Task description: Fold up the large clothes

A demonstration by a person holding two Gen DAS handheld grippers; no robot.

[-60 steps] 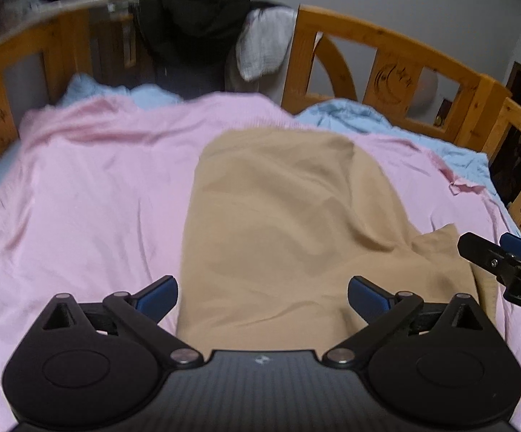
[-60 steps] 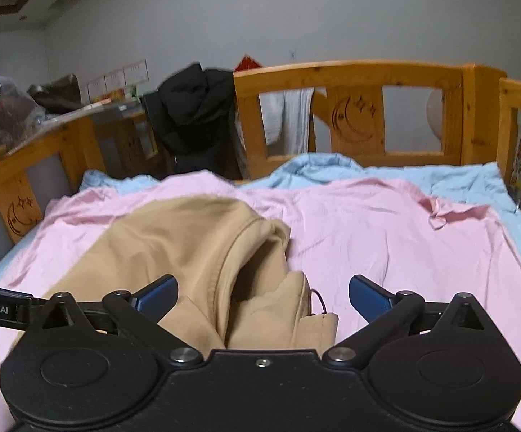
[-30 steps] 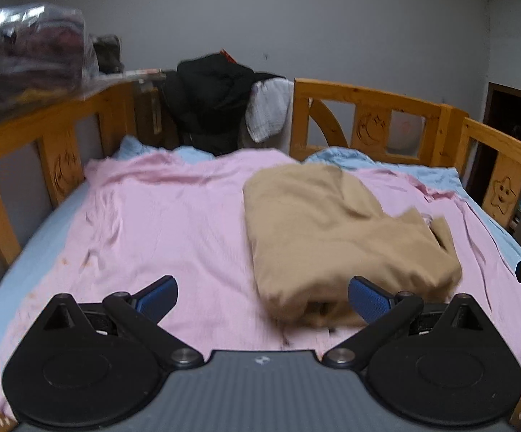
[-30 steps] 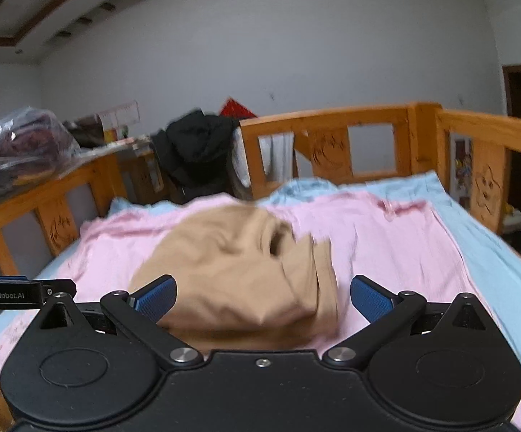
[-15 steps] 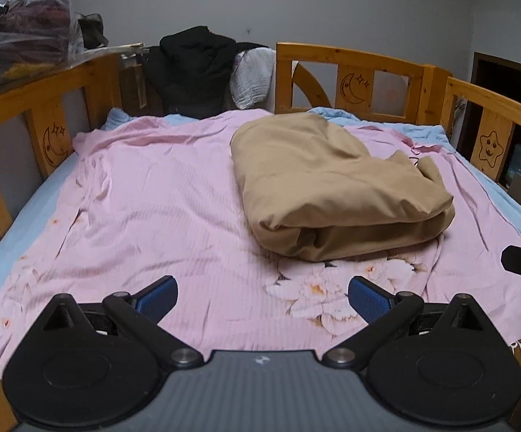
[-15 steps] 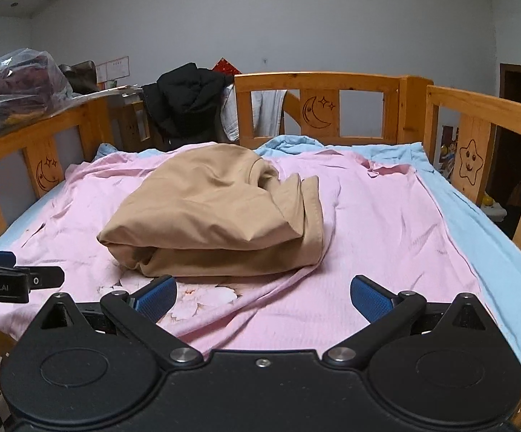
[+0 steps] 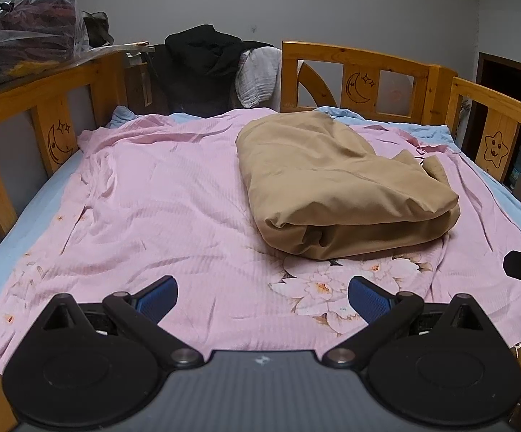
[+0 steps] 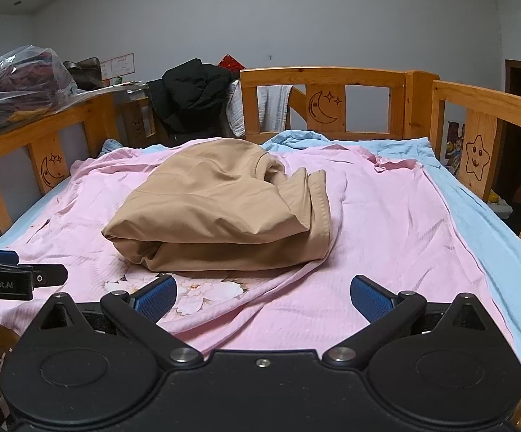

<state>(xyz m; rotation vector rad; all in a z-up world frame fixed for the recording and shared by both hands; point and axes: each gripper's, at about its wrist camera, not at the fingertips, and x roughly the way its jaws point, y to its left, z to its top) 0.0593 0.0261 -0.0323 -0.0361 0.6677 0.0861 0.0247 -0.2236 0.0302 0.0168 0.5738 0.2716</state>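
A folded tan cotton garment [image 8: 220,208] lies crosswise ahead of both wide-open, empty grippers, left gripper [image 7: 262,297] and right gripper [image 8: 263,297], nearer the right.

- Left gripper [image 7: 262,297] is level and low, jaws spread wide, nothing between its blue pads
- Right gripper [image 8: 263,297] is alongside, equally wide apart and empty
- Each one's tip shows at the other camera's edge
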